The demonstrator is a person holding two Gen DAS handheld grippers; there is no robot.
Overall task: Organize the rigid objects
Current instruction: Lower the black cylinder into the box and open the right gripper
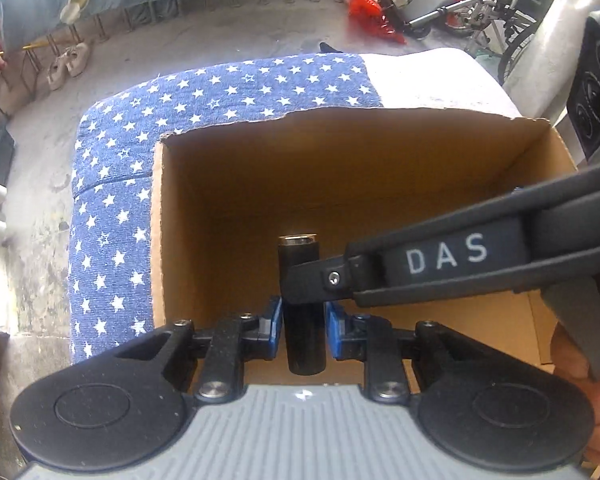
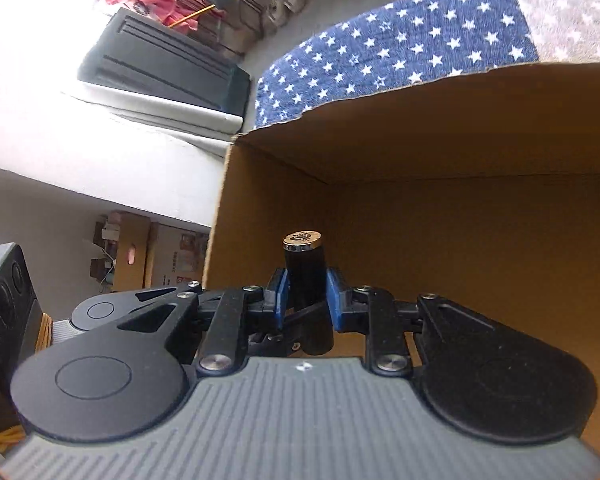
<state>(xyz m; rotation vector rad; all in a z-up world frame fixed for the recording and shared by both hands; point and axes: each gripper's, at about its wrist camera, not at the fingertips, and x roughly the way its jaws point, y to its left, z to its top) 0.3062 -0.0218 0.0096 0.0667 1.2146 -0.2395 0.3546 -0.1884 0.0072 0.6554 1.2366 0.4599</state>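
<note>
Cardboard box, open-topped, sits on a blue star-print cloth. Left wrist view: left hand-held gripper points steeply down over the box, blue pads either side of a black cylinder with a metal cap, clamped on its lower part. Right hand-held gripper reaches in from the right, crossing the same cylinder higher up.

Right wrist view: right hand-held gripper has blue pads closed on the black cylinder, its capped end toward the box interior. Left hand-held gripper shows just beneath, also at the cylinder. Star-print cloth beyond the rim.
</note>
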